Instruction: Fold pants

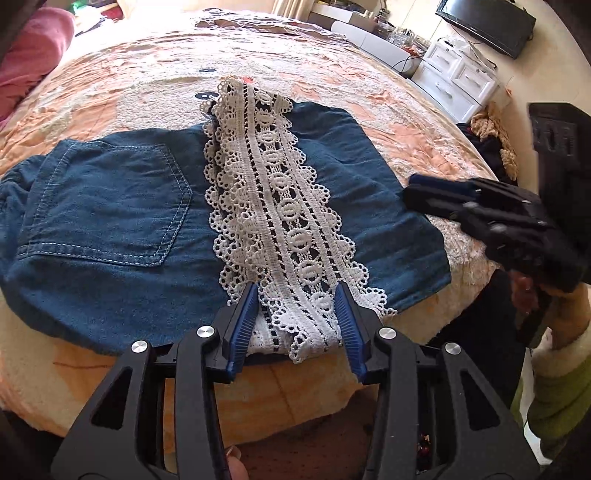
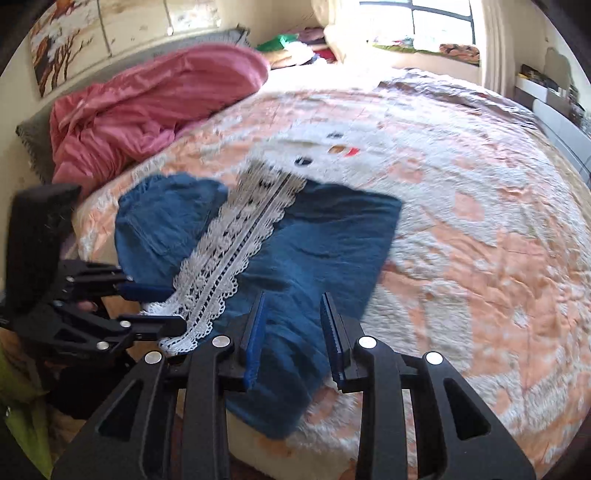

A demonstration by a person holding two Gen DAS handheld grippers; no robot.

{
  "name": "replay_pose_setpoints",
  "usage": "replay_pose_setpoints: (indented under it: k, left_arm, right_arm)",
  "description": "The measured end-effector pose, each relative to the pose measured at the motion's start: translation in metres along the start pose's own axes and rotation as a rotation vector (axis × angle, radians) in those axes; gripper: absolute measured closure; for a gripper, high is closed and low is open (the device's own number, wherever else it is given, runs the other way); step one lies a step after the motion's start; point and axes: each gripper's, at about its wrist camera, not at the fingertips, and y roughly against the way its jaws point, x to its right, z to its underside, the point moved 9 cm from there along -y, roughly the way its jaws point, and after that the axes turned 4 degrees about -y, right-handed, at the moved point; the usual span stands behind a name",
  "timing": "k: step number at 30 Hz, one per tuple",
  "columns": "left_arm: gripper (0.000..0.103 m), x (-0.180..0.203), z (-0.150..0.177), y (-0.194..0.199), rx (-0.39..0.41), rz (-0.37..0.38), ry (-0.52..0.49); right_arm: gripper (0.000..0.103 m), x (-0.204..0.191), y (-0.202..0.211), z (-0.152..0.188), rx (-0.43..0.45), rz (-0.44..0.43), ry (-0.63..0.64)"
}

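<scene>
Left gripper (image 1: 297, 295) first: its blue pads stand apart on either side of the white lace trim (image 1: 280, 206), the near end of the lace lying between them, and the pads do not look pressed onto it. Right gripper (image 2: 293, 306) now: its jaws are parted too, with a fold of blue denim running up between the pads, though the blur makes it impossible to say whether they pinch the cloth. From the left wrist view that same gripper sits at the right-hand edge of the garment, a person's hand (image 1: 532, 295) and a green sleeve (image 1: 554, 391) behind it.

Moving out, the pants (image 1: 110, 221) lie spread on the near edge of the bed (image 2: 480, 258), back pocket (image 1: 110, 199) up on the left, the lace band running away down the middle. Further on, a pink quilt (image 2: 155, 110) is heaped by the headboard. Far off, white drawers (image 1: 458, 79) and a dark screen (image 1: 484, 24) stand against the wall.
</scene>
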Motion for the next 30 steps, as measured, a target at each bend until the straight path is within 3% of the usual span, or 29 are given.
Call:
replay_pose_setpoints:
  k: [3,6,9,12,15,22,30]
  left_arm:
    - [0.067,0.0,-0.001,0.0,0.001,0.007,0.001]
    - [0.067,-0.001,-0.001,0.0,0.001,0.017,0.004]
    - [0.066,-0.001,-0.002,0.002,0.002,0.024,0.009]
    - [0.047,-0.005,-0.003,0.005,0.007,-0.003,0.017]
    - [0.047,-0.007,-0.001,0.008,0.015,0.008,0.032]
    - [0.04,-0.011,0.0,0.025,0.051,-0.002,0.036]
    - [0.035,-0.021,0.001,0.047,0.097,-0.007,0.064]
  right_arm:
    - [0.07,0.0,-0.032,0.015,-0.079,0.055,0.013]
    - [0.068,-0.001,-0.035,0.019,-0.03,0.054,-0.005]
    - [0.063,0.005,-0.026,0.017,-0.031,-0.013,-0.087]
    - [0.056,0.004,-0.014,0.012,-0.013,-0.011,-0.087]
    - [0.053,0.003,-0.002,0.01,0.004,-0.008,-0.097]
    - [0.036,0.003,0.012,0.002,0.032,0.02,-0.109]
    - [0.036,0.022,0.043,0.015,0.068,0.088,-0.162]
